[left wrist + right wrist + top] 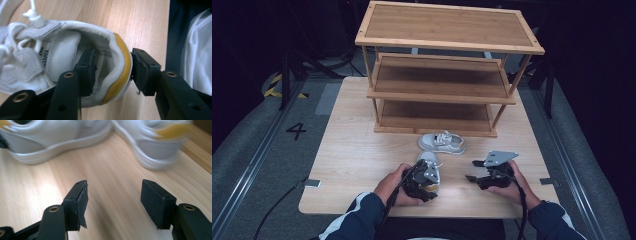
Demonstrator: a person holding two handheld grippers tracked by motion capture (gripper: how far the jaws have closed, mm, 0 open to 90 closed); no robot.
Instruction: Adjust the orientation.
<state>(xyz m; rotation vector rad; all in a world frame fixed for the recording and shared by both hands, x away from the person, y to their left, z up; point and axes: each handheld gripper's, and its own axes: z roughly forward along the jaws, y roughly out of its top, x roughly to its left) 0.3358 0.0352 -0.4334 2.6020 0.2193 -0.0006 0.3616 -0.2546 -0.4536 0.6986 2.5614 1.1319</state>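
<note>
Nearest, the left hand-held gripper clamps the heel of the near shoe on the surface, one jaw inside the collar, one outside. Far of it lies the second shoe. Neither shoe sits on the rack yet. At right, the right hand-held gripper hovers open, empty.

The left gripper sits on the near shoe. The second shoe lies at 1 o'clock from it. The right gripper stands at 3 o'clock, apart.
</note>
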